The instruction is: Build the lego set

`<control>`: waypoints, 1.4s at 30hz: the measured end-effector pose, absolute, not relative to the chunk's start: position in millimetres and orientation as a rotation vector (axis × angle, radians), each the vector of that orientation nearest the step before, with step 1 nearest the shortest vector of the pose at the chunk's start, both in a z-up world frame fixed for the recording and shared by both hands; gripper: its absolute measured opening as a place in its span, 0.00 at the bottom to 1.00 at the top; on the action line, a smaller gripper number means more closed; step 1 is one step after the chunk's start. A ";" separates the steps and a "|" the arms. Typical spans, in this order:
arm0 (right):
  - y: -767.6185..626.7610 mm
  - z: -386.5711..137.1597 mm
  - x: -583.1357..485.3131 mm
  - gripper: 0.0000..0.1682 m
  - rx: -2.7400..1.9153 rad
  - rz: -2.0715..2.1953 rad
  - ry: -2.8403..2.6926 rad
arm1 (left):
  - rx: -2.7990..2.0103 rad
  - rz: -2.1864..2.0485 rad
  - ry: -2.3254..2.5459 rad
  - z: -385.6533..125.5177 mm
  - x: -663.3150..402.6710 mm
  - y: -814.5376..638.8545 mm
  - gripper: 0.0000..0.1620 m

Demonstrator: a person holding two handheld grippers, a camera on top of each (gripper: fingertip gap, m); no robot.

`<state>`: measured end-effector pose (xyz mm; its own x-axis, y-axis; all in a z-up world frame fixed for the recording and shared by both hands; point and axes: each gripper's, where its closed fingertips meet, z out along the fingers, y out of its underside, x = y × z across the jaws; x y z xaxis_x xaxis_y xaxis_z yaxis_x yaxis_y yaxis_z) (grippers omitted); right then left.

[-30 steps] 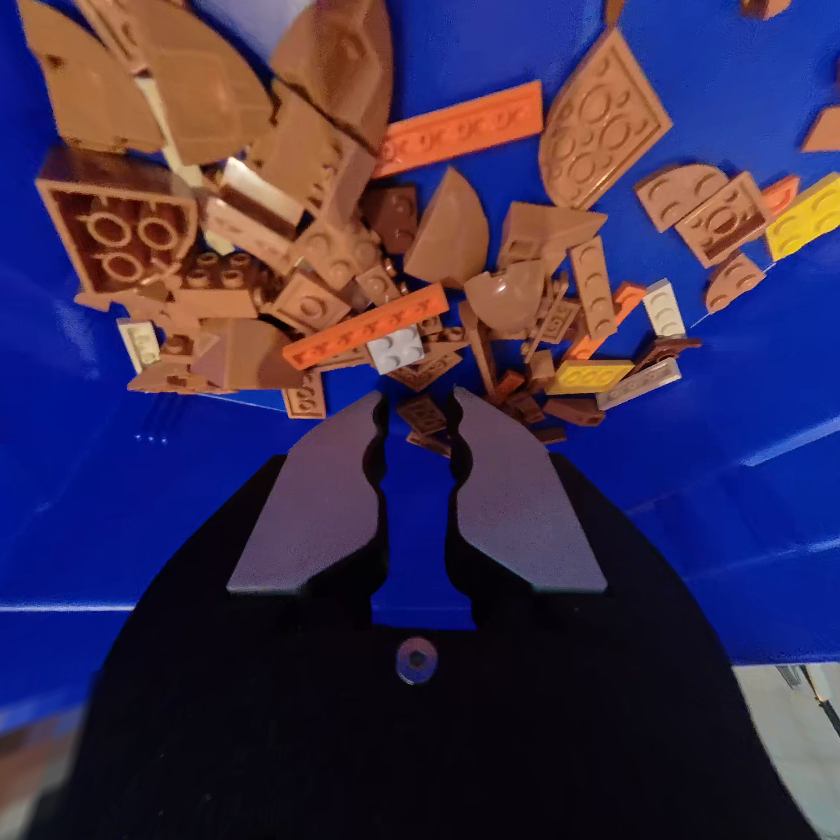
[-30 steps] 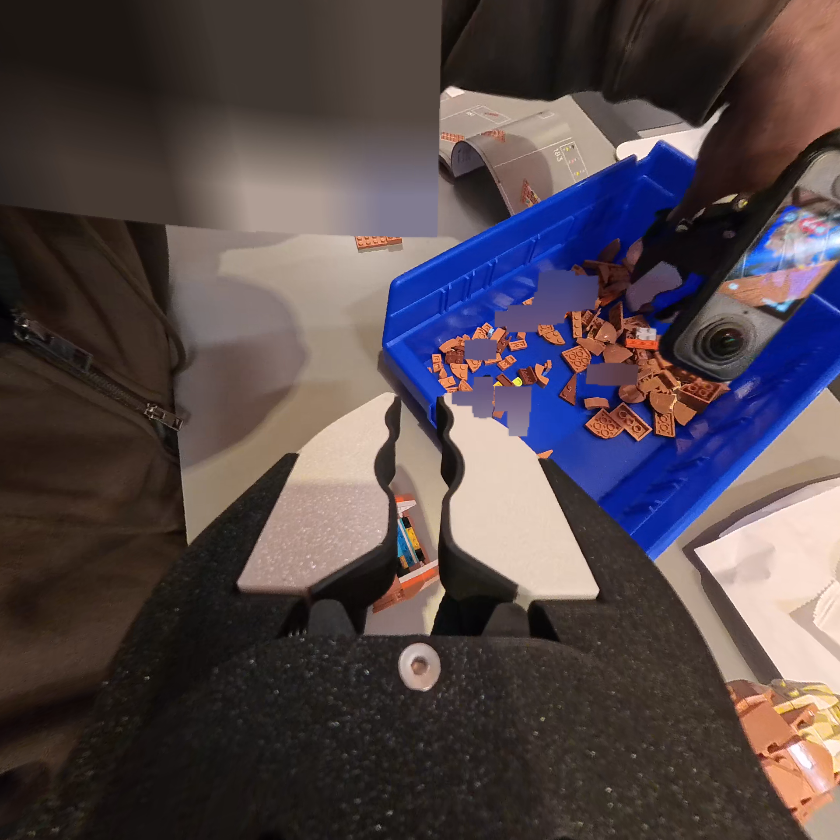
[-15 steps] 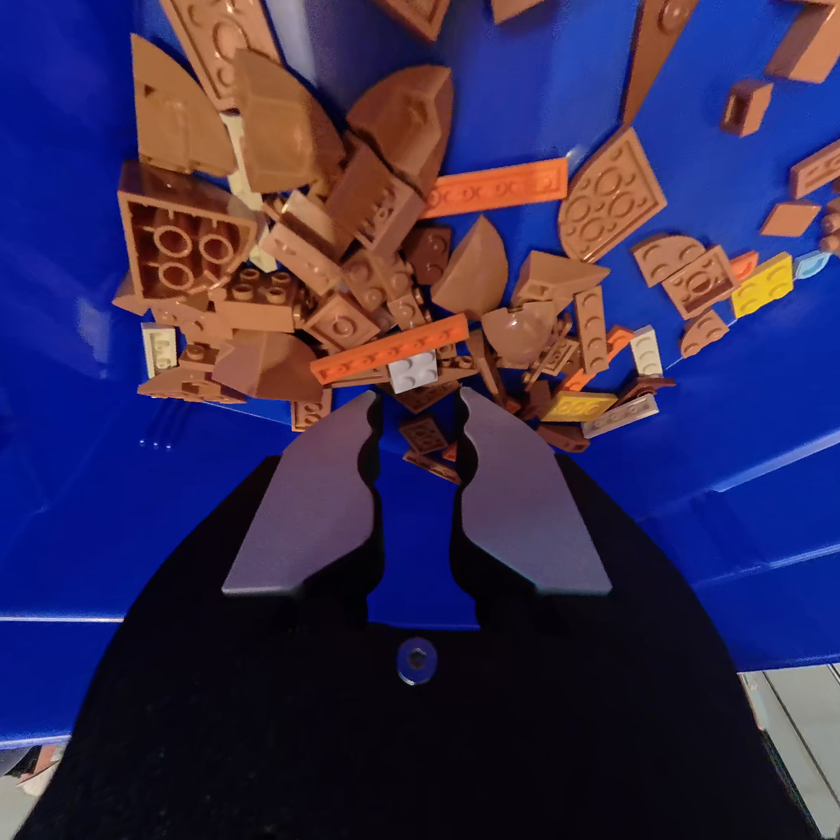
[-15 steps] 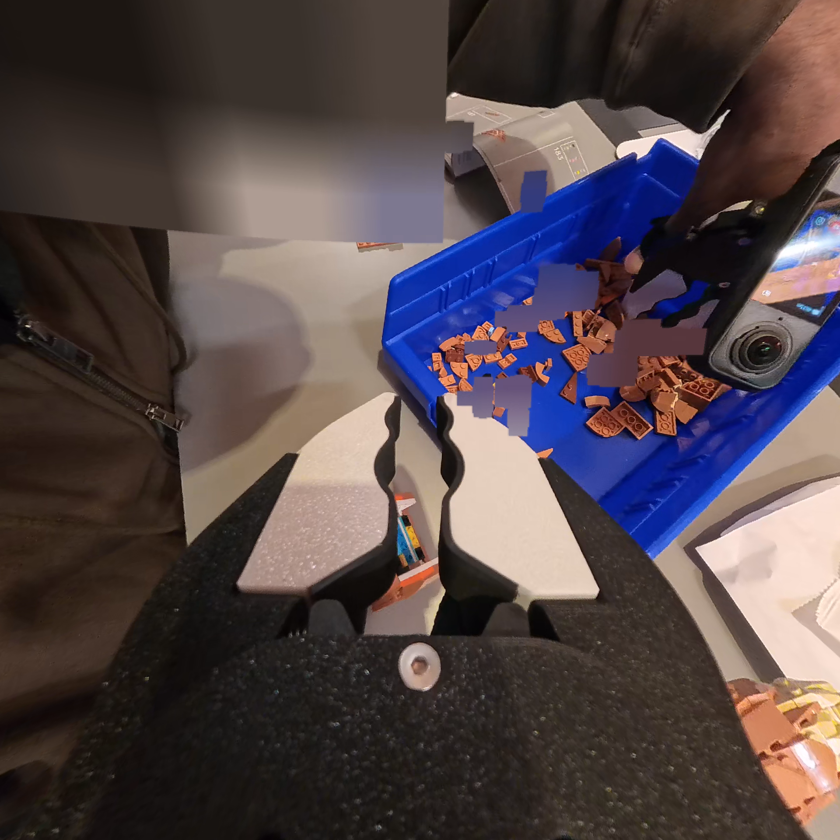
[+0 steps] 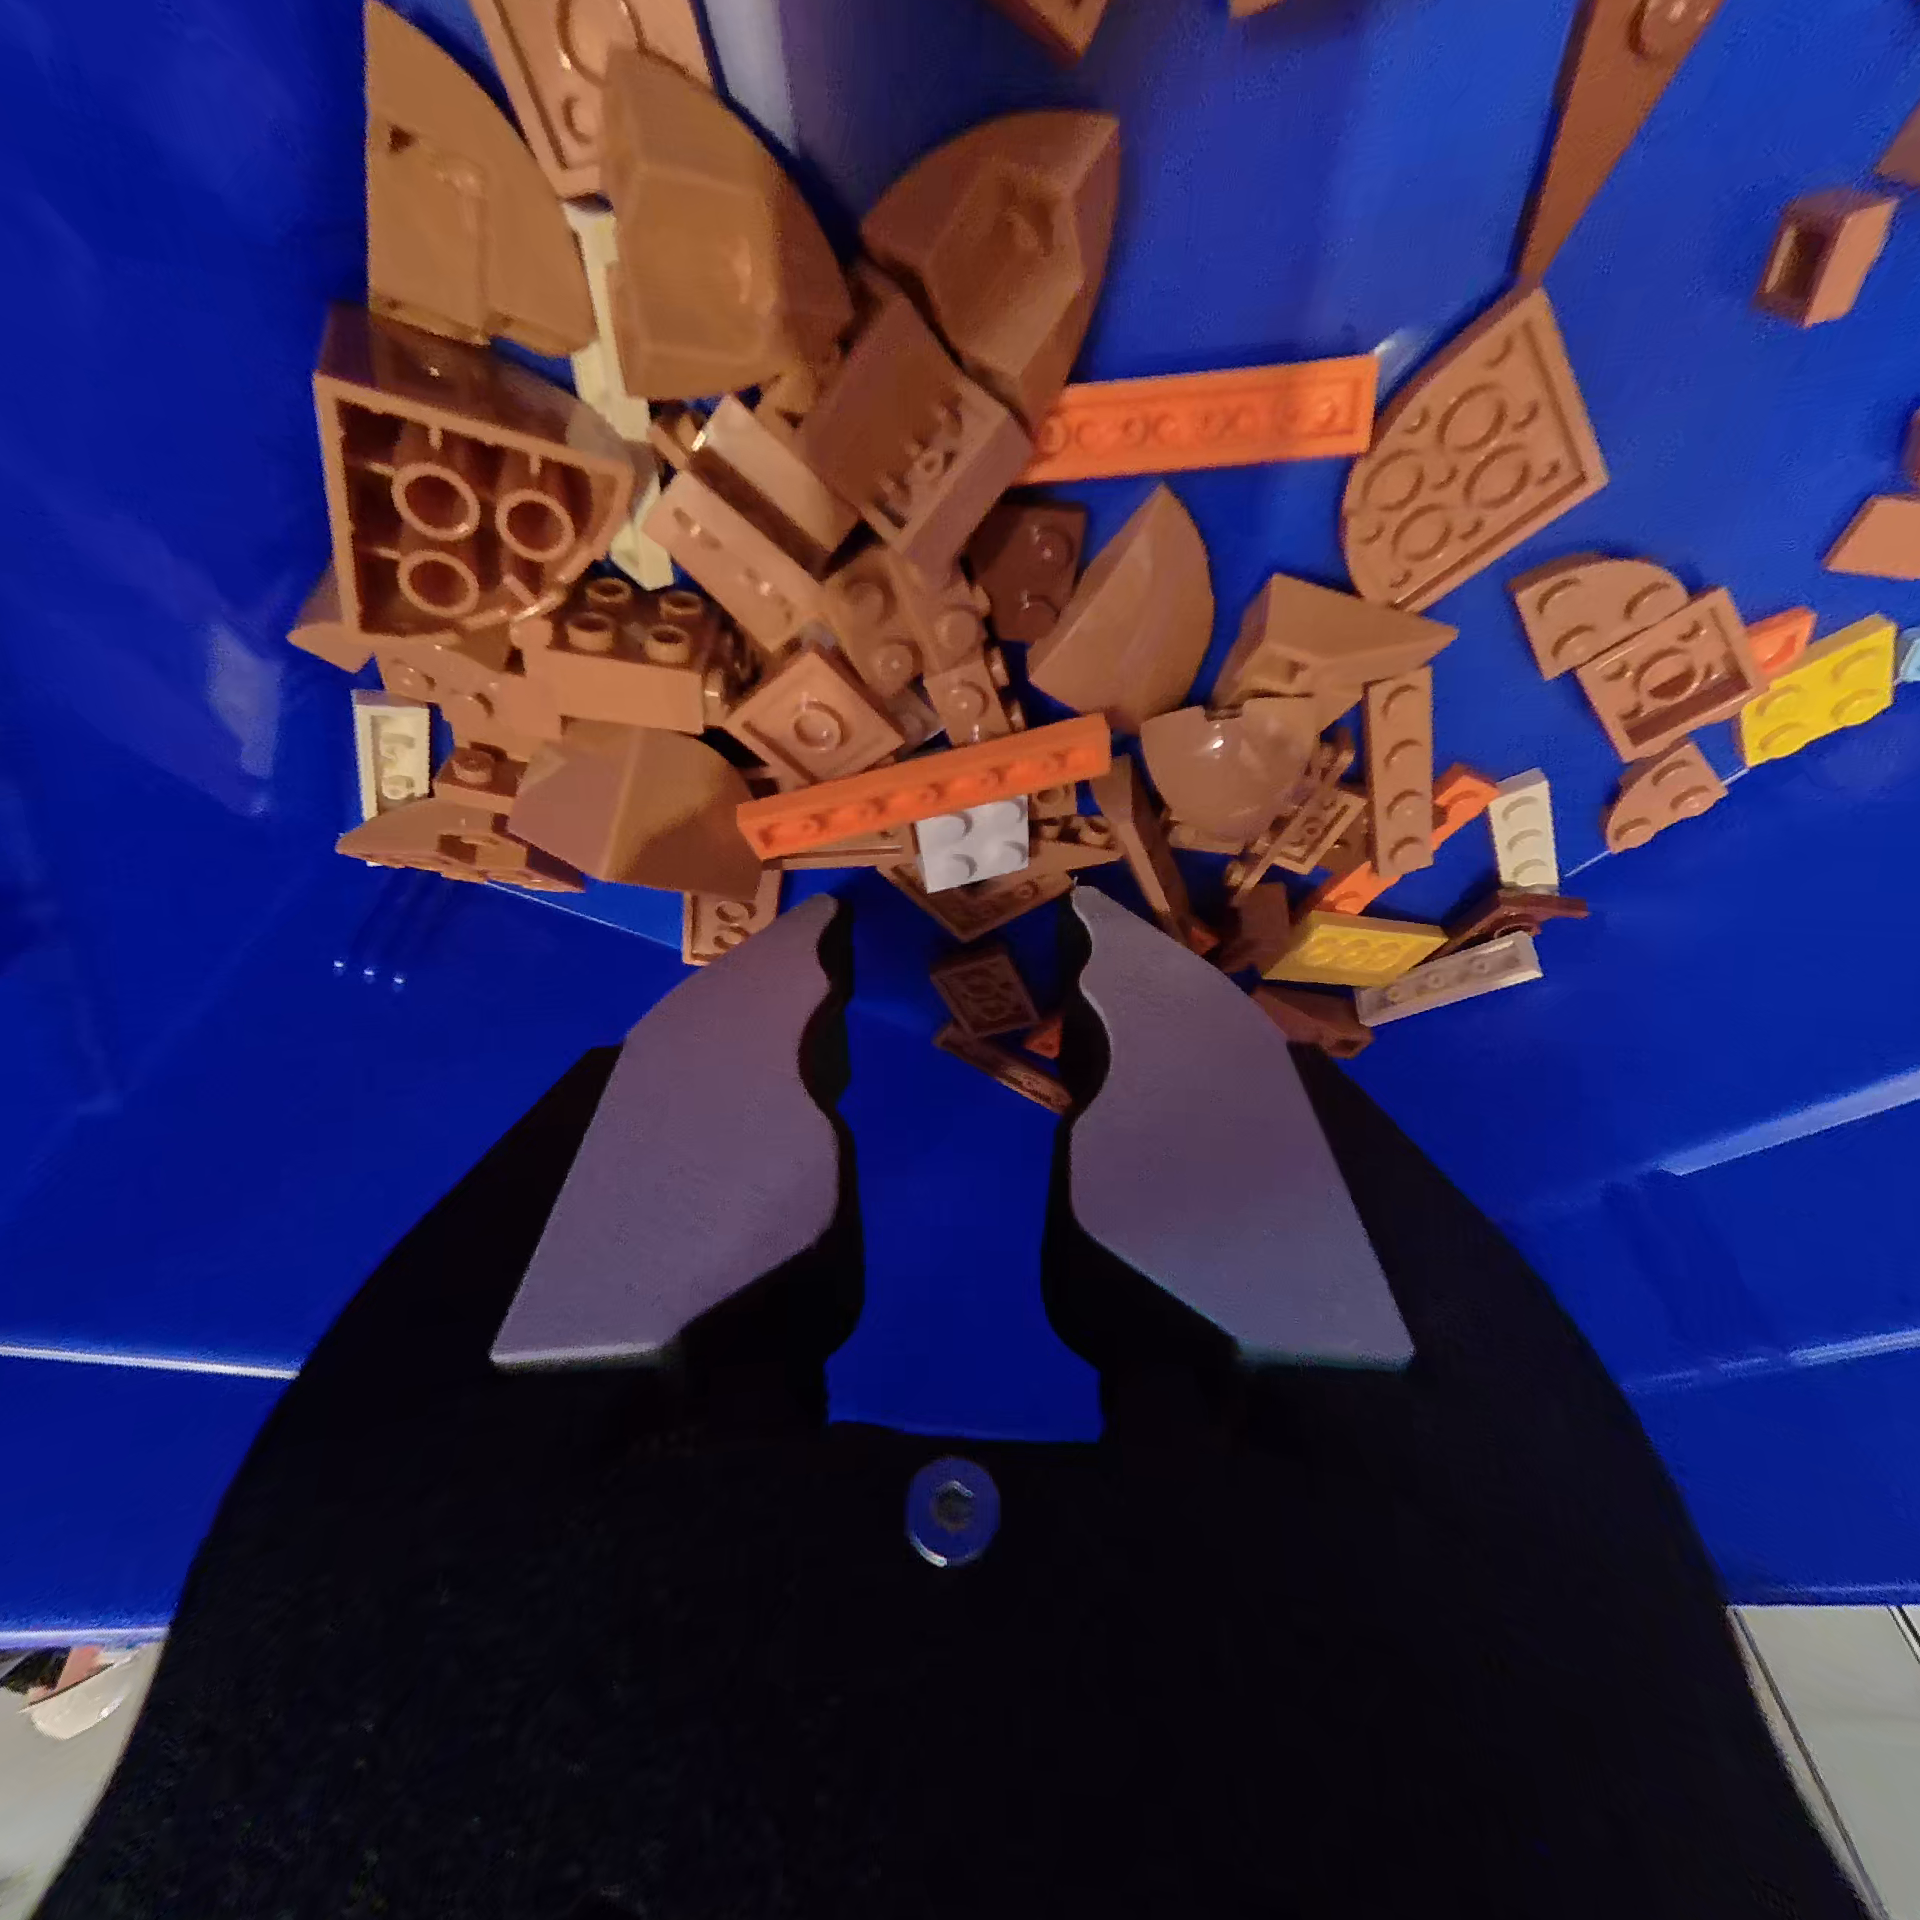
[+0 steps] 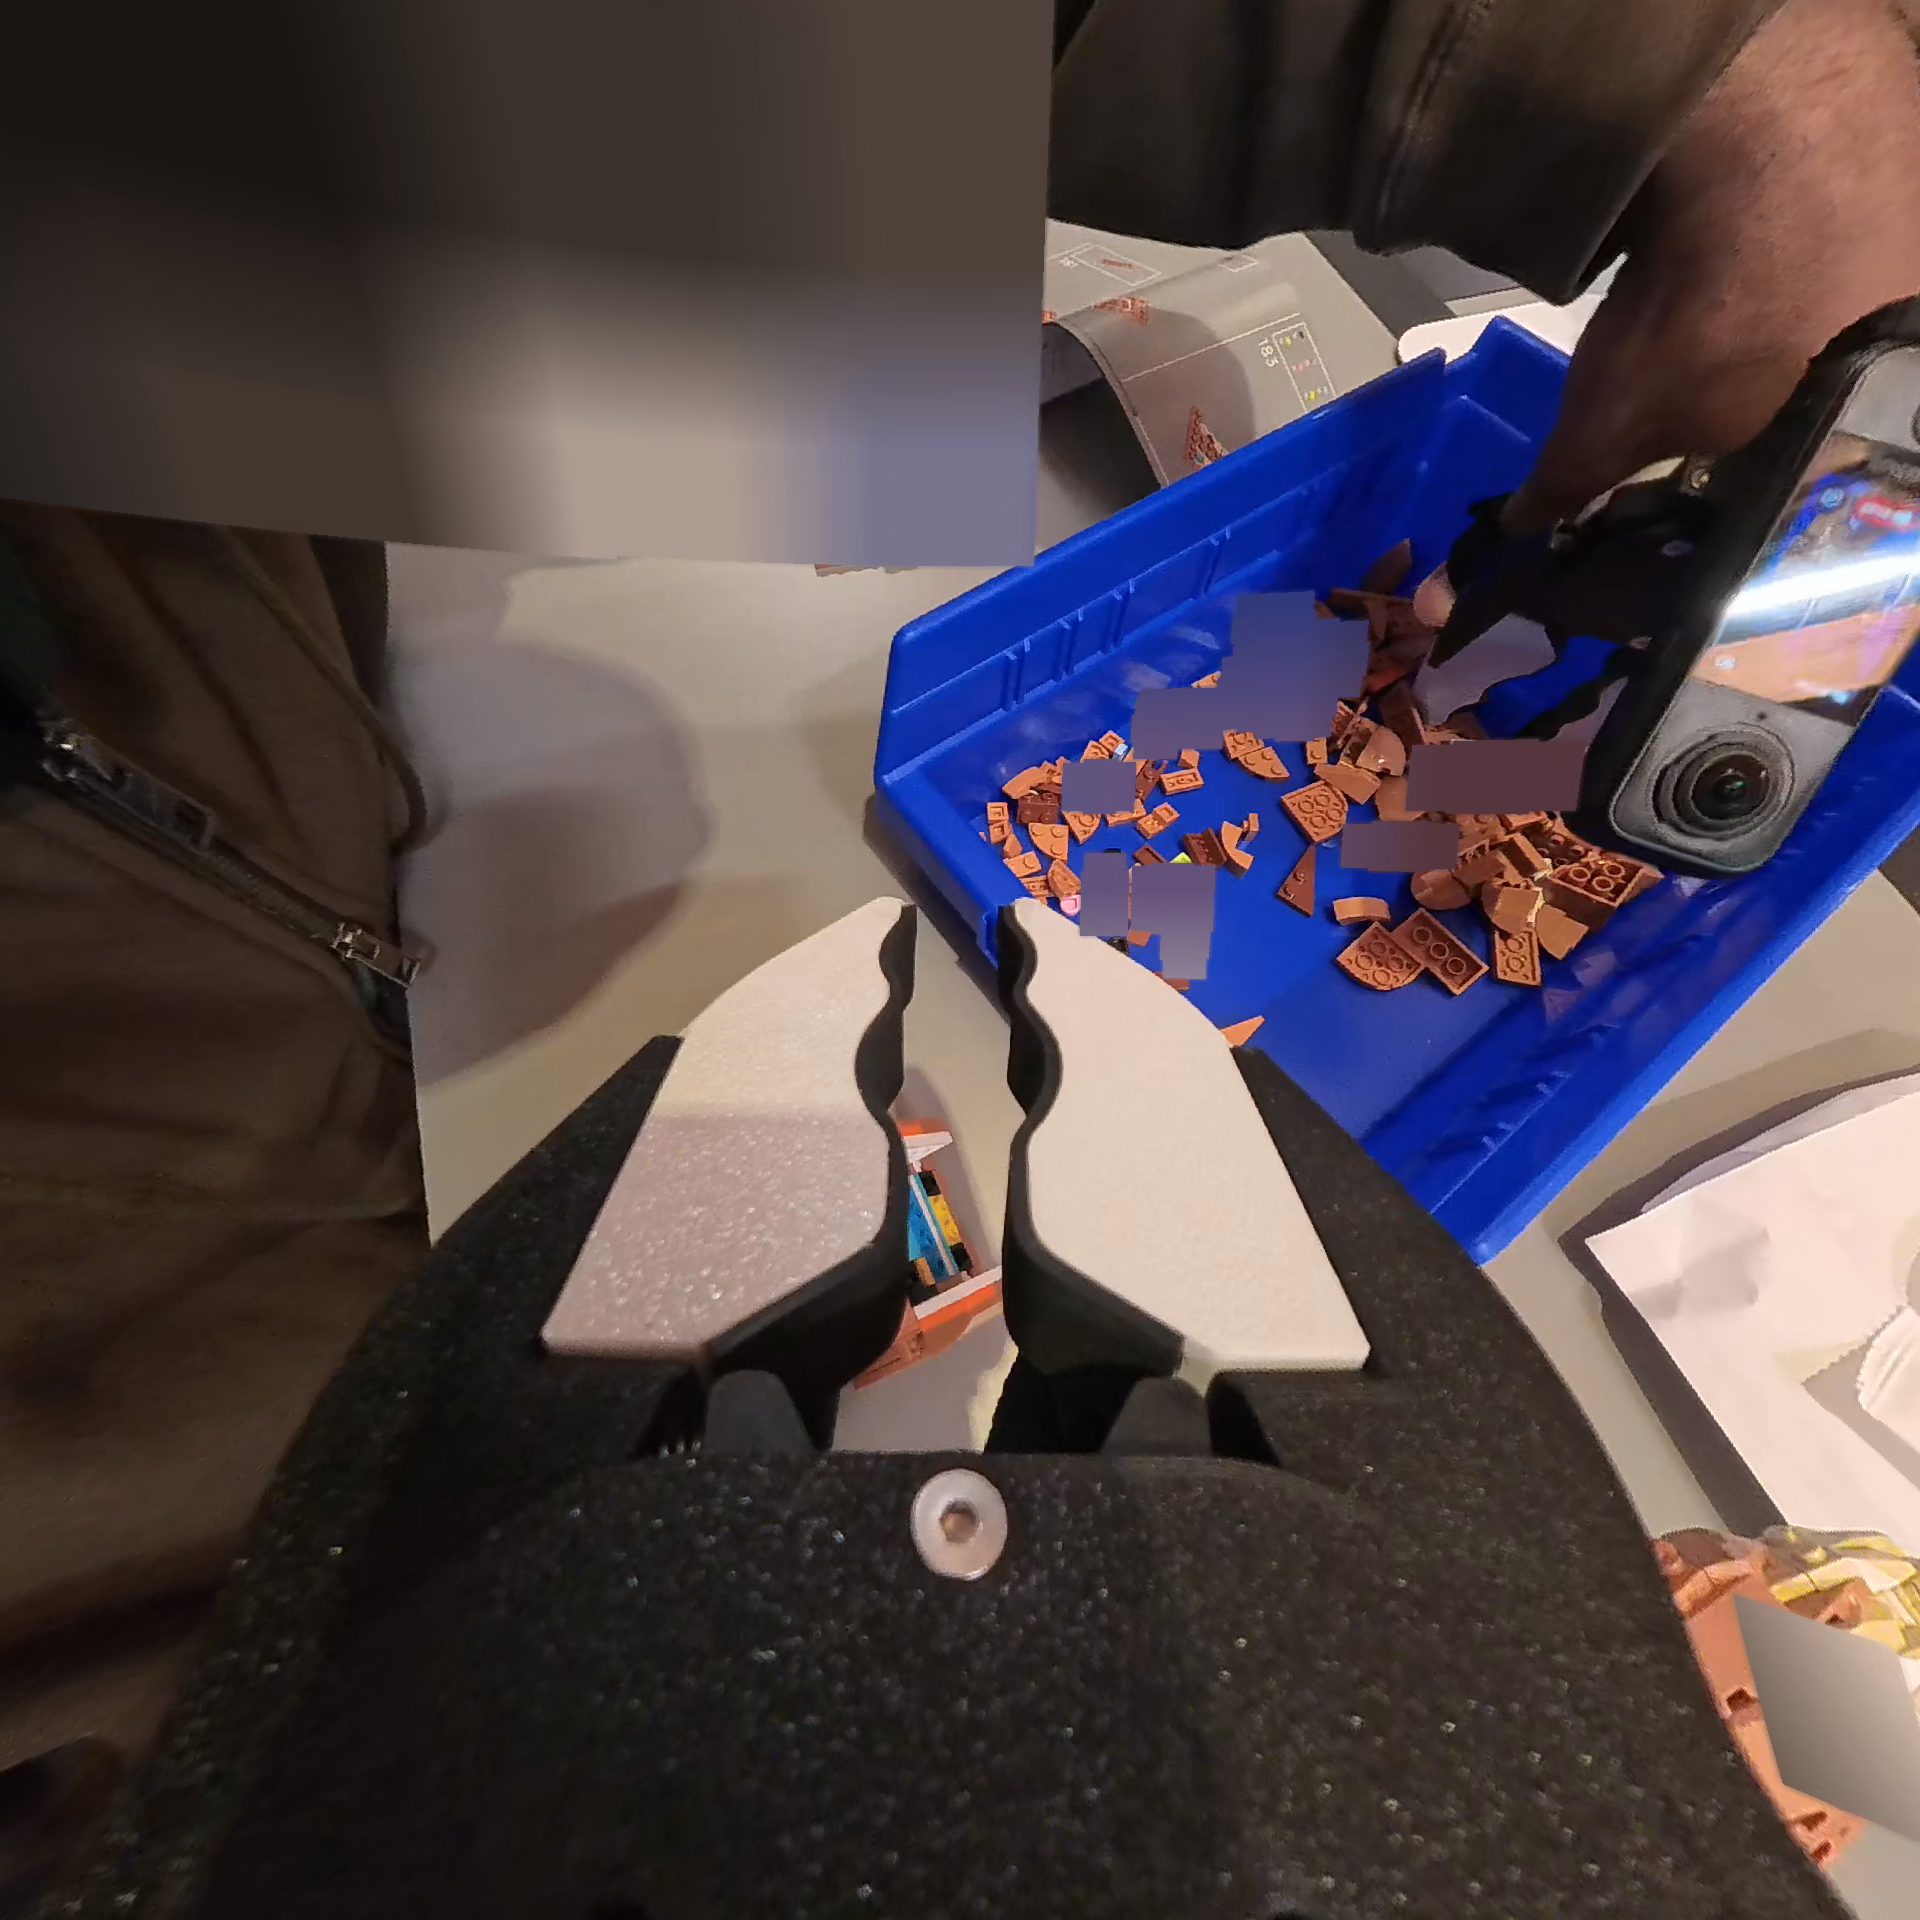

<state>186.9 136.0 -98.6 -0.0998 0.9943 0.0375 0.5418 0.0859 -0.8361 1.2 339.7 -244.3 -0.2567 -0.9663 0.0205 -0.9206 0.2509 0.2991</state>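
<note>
My left gripper (image 5: 956,914) is open and empty inside the blue bin (image 5: 208,1091), its tips just short of a pile of brown bricks (image 5: 727,582). A light grey 2x2 plate (image 5: 971,844) and a long orange plate (image 5: 925,800) lie straight ahead of the tips. In the right wrist view the left gripper (image 6: 1496,665) reaches into the bin (image 6: 1299,499) from the right. My right gripper (image 6: 956,914) hovers over the grey table with its jaws a little apart. A small orange, blue and white build (image 6: 935,1226) shows through the gap, seemingly on the table below.
Yellow plates (image 5: 1351,951) and loose brown plates (image 5: 1475,478) lie to the right in the bin. An instruction booklet (image 6: 1174,343) lies behind the bin. White paper (image 6: 1766,1299) and a bag of bricks (image 6: 1766,1590) are at the right. A person's brown jacket (image 6: 187,935) is at the left. The left gripper's tips are roughly 30 cm from the right gripper's. From my left tips it is roughly 4 cm to the long orange plate (image 5: 925,800); from my right, 25 cm.
My left gripper has drawn back a little from the pile and its jaws have opened wider. The right gripper has not moved.
</note>
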 end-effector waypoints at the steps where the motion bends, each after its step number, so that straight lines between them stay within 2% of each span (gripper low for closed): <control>1: 136.2 -98.5 187.3 0.09 -1.526 0.892 -1.719 | 1.778 -0.331 -2.319 -244.3 0.9 338.5 0.20; 9: 134.4 -96.3 186.9 0.09 -1.521 0.889 -1.714 | 1.833 -0.316 -2.340 -244.1 -3.1 333.1 0.05; 13: 131.5 -94.7 185.7 0.09 -1.514 0.887 -1.717 | 1.837 -0.352 -2.352 -243.3 -5.4 334.1 0.01; 20: 129.1 -94.2 188.9 0.09 -1.518 0.880 -1.709 | 1.851 -0.354 -2.382 -241.2 -1.8 336.0 0.17; 26: 131.0 -94.4 190.0 0.09 -1.518 0.882 -1.704 | 1.899 -0.299 -2.358 -242.2 5.0 334.3 0.24; 37: 134.3 -96.6 191.6 0.09 -1.519 0.890 -1.699 | 1.992 -0.225 -2.264 -242.5 8.1 334.9 0.26; 42: 134.4 -96.9 192.5 0.09 -1.521 0.888 -1.698 | 1.989 -0.206 -2.220 -243.2 7.1 331.6 0.21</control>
